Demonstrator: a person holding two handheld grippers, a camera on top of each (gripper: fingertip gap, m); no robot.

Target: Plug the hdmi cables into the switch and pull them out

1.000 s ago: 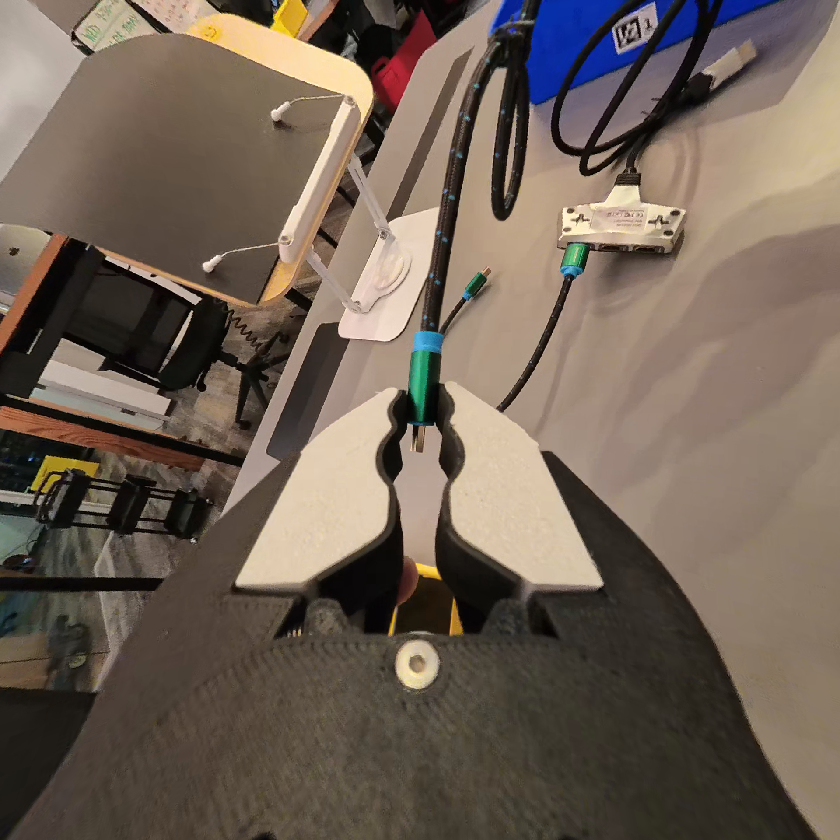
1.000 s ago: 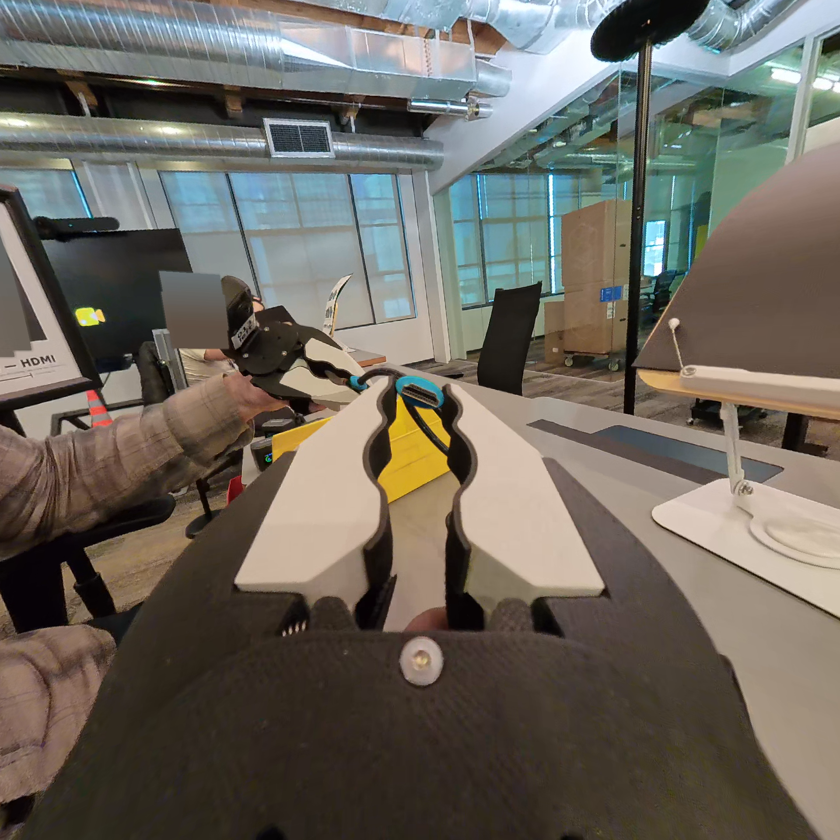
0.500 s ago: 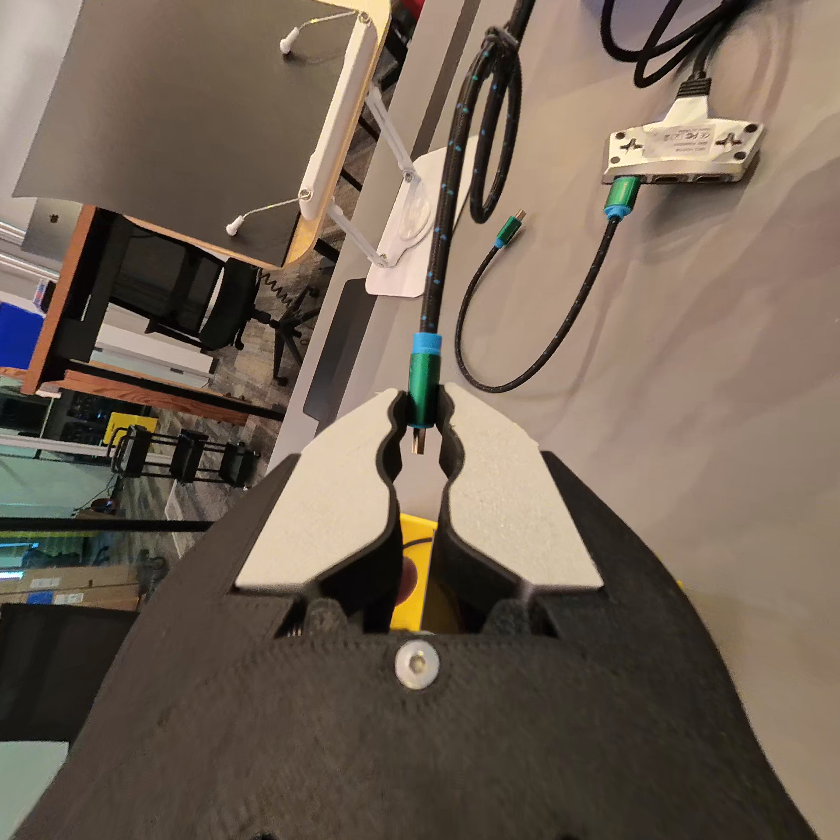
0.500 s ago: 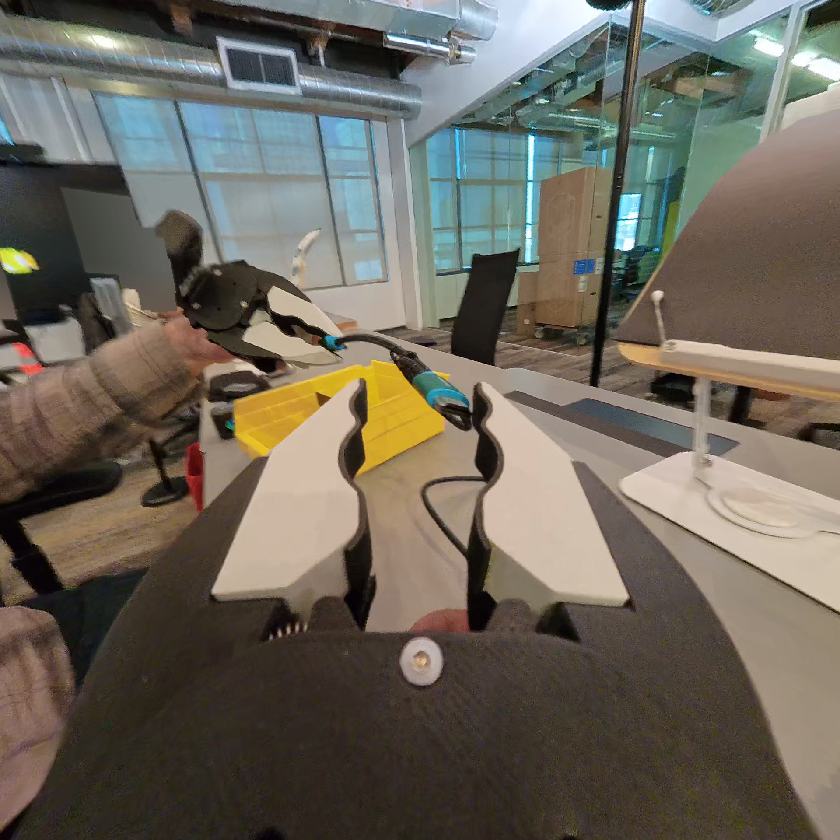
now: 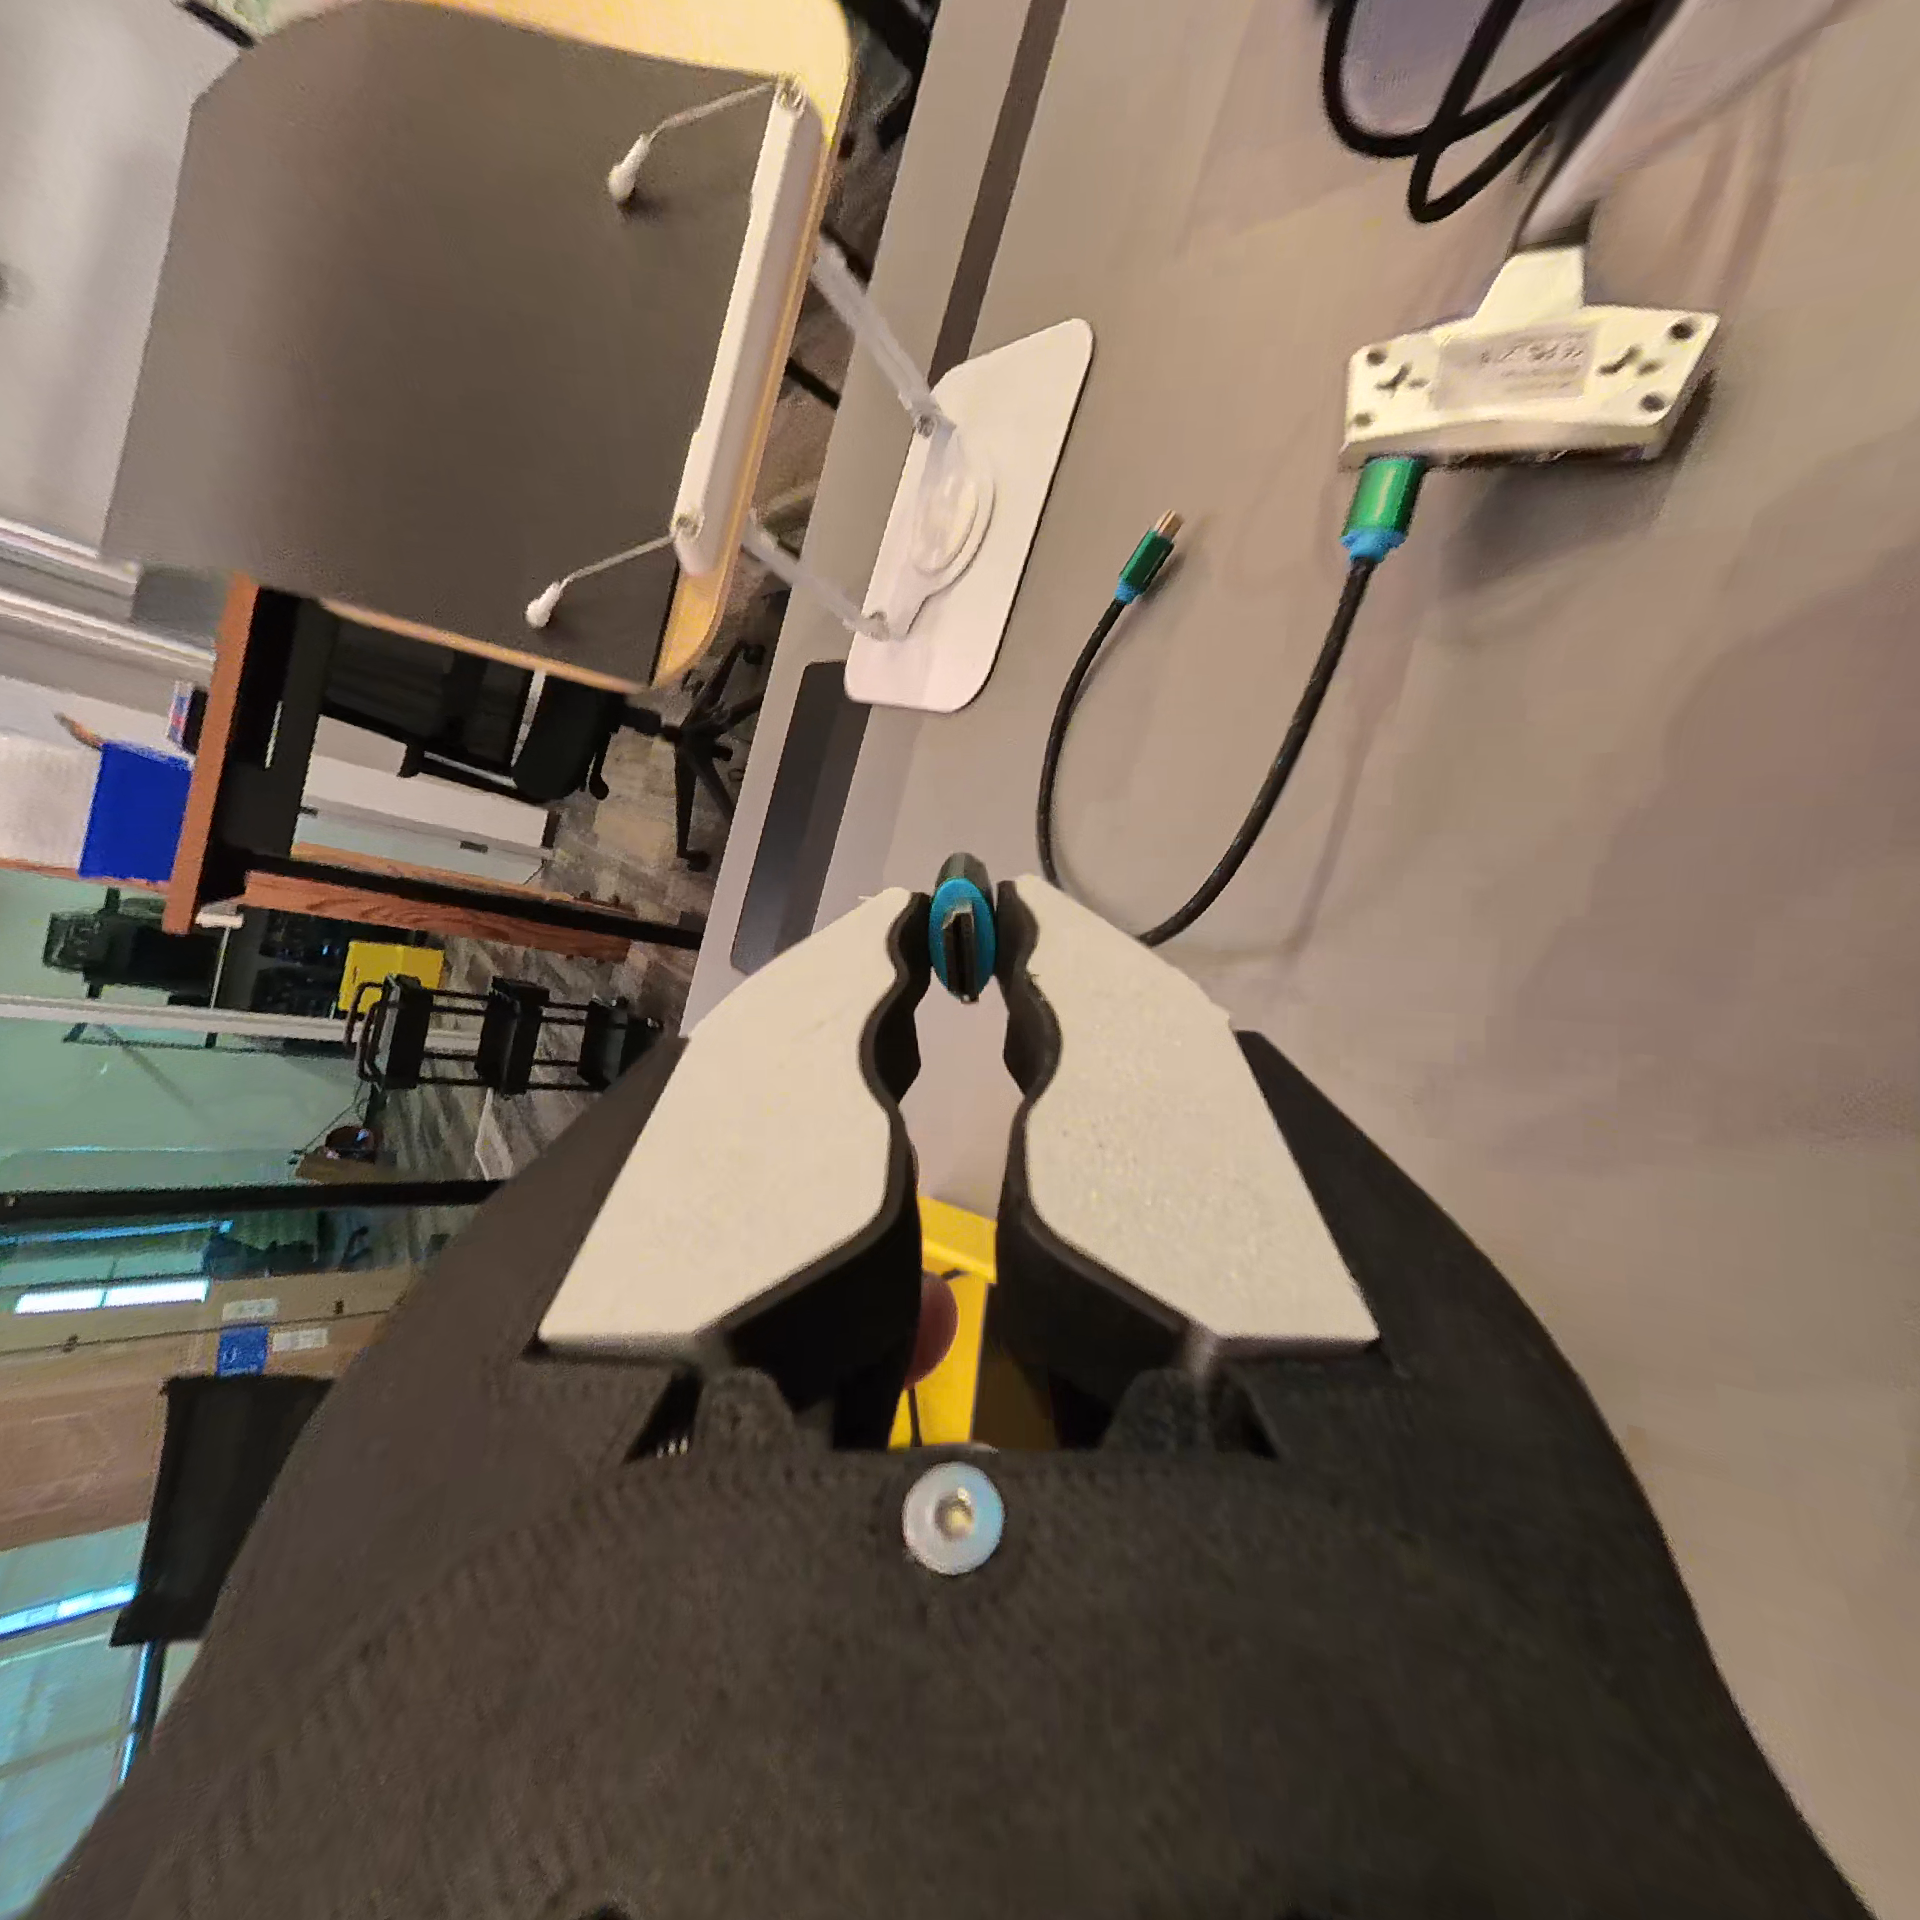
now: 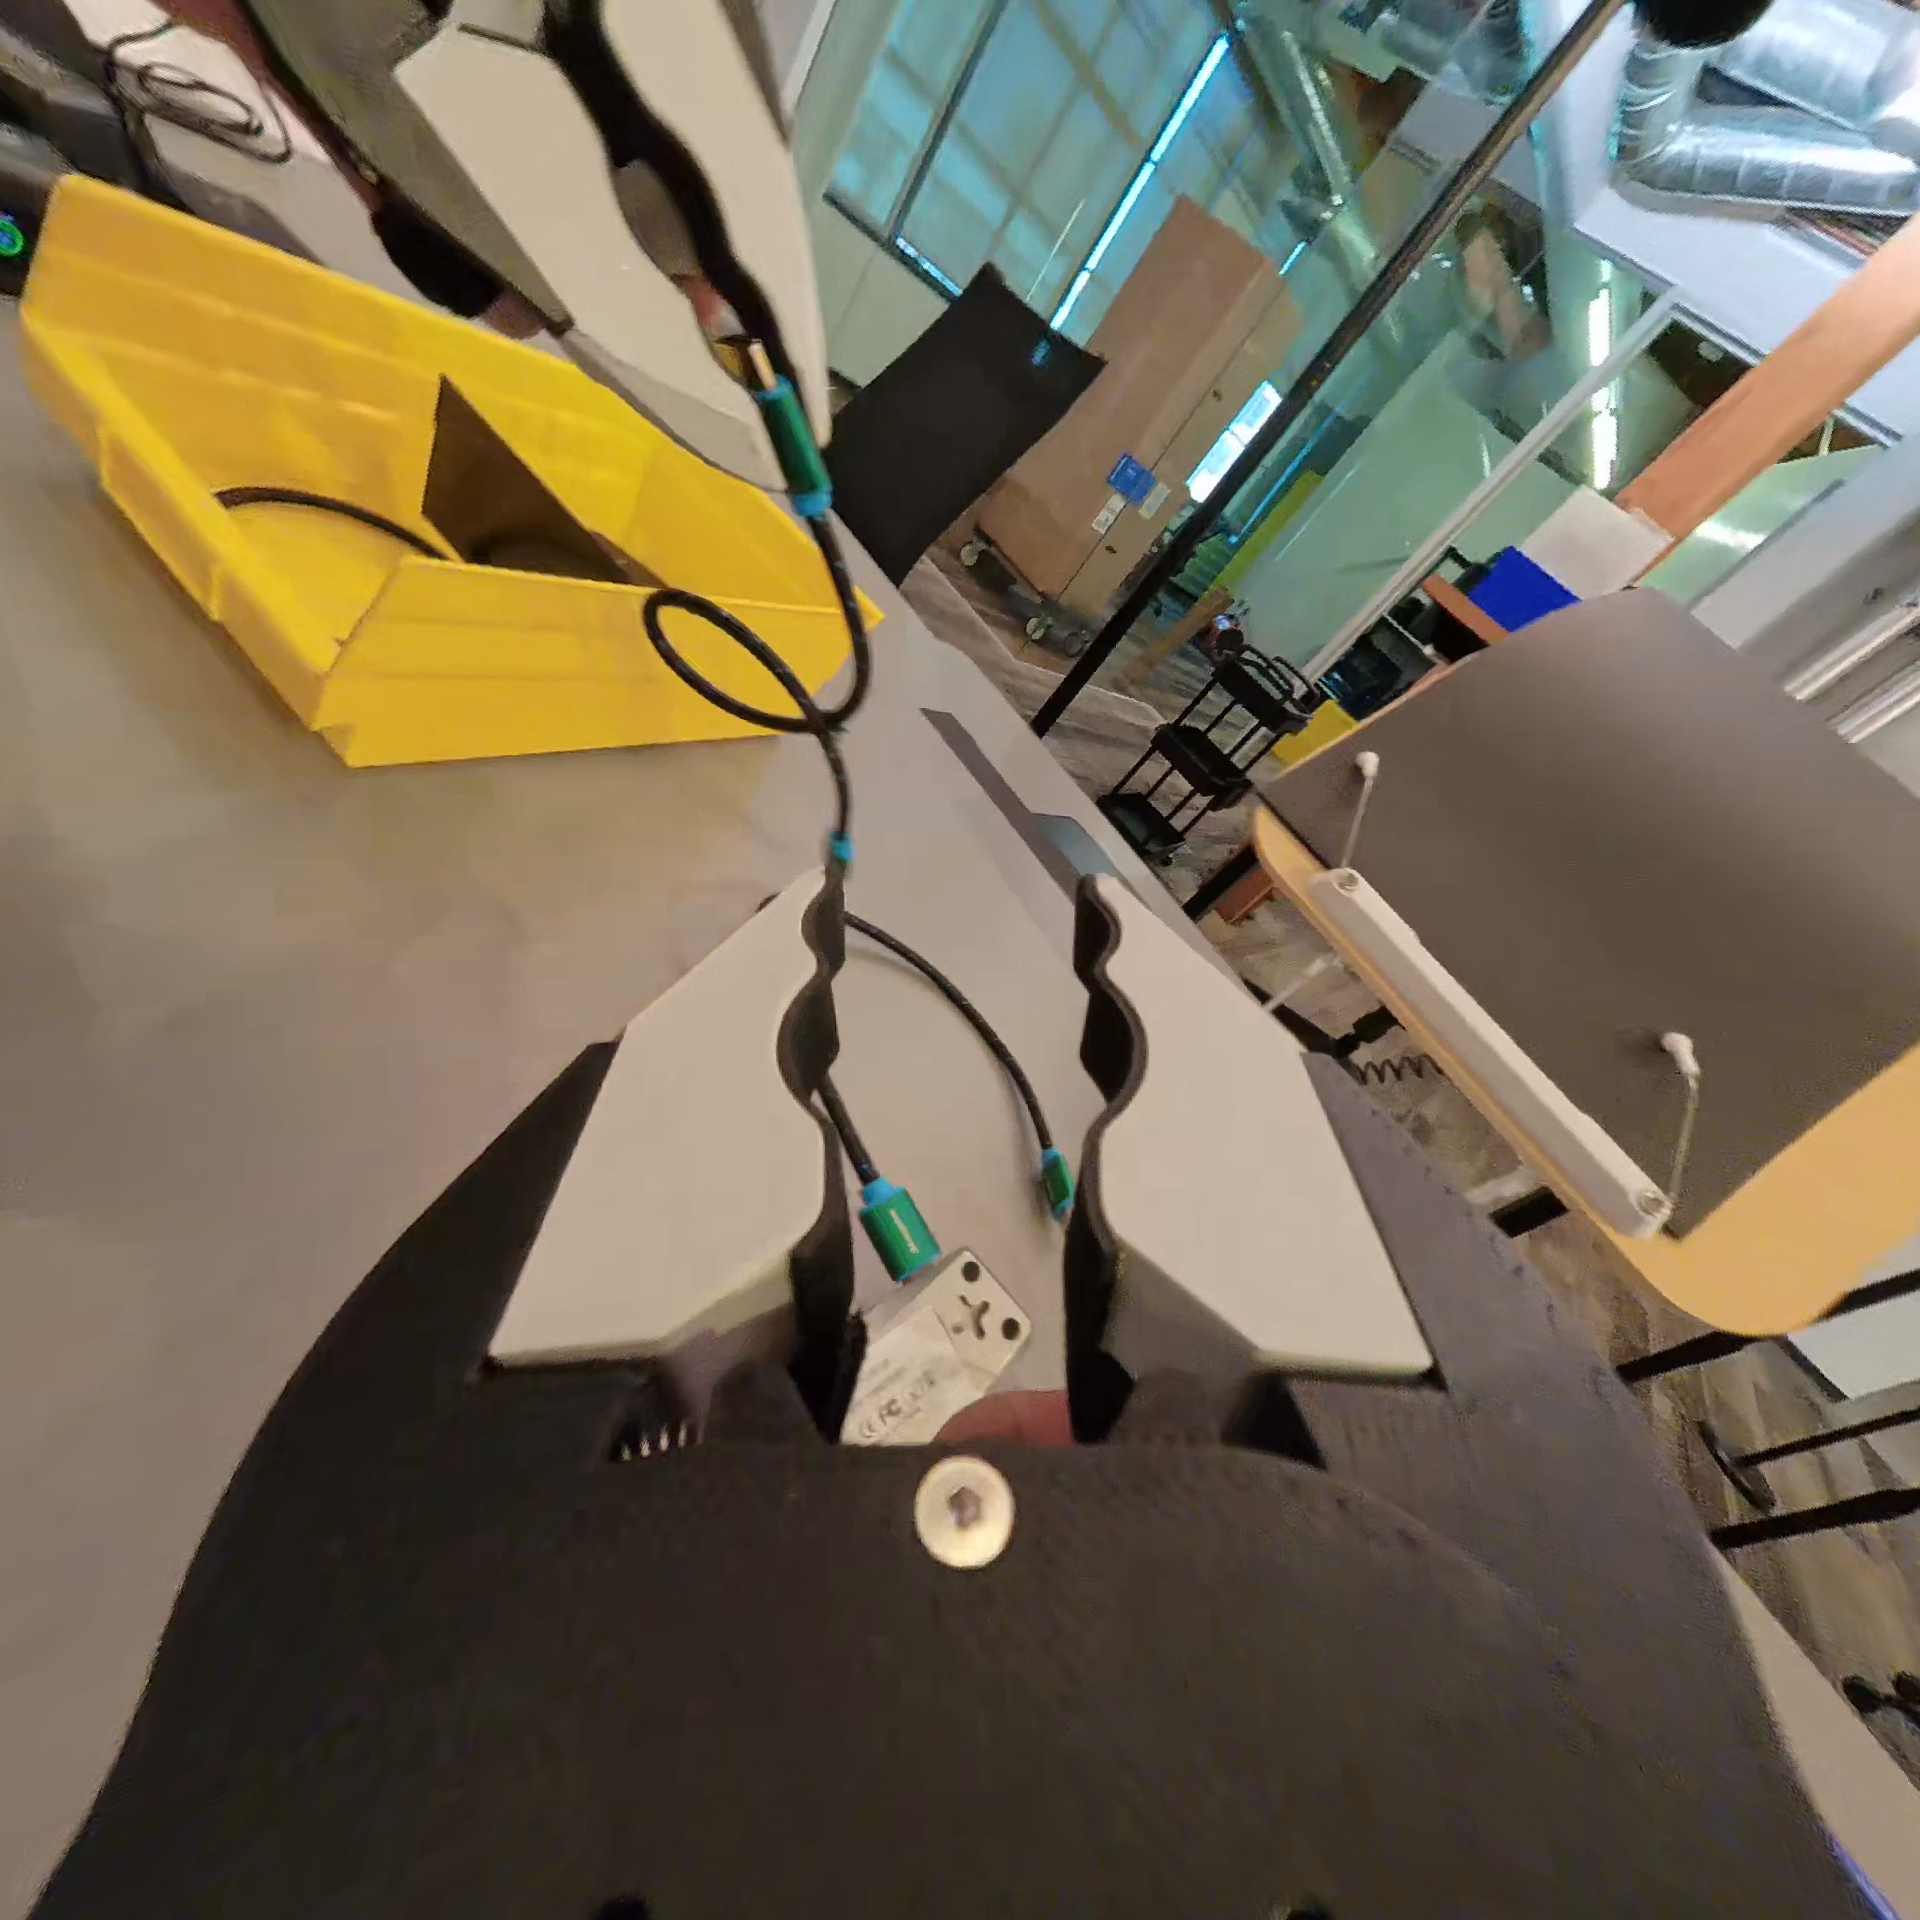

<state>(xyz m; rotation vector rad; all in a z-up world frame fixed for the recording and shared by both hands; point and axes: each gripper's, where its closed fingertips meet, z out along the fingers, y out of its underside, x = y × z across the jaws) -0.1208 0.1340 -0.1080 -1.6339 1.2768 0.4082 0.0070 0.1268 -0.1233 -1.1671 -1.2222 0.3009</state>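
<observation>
The white HDMI switch (image 5: 1527,384) lies on the grey table with one green plug (image 5: 1377,504) in its port. My left gripper (image 5: 961,930) is shut on a second HDMI plug (image 5: 961,935) with a blue collar, held above the table short of the switch. In the right wrist view the left gripper (image 6: 774,416) holds that green plug (image 6: 792,442) up, and its black cable (image 6: 748,665) hangs down in a loop. My right gripper (image 6: 956,914) is open and empty above the switch (image 6: 940,1345) and the seated plug (image 6: 899,1231).
A small loose green connector (image 5: 1148,556) lies left of the switch. A tablet on a white stand (image 5: 966,520) sits at the table's far edge. A yellow bin (image 6: 416,540) stands on the table beyond the right gripper. Black cable coils (image 5: 1455,114) lie behind the switch. My hands' fingertips stand some 15 cm from each other. The small loose green connector (image 5: 1148,556) sits 25 cm or so from the ends of my right fingers. My right wrist view (image 6: 1060,1189) looks at it from another angle.
My right gripper let go of the plug end, opened, and swung down over the switch. My left gripper kept its plug and moved, so the switch now sits nearer in its view.
</observation>
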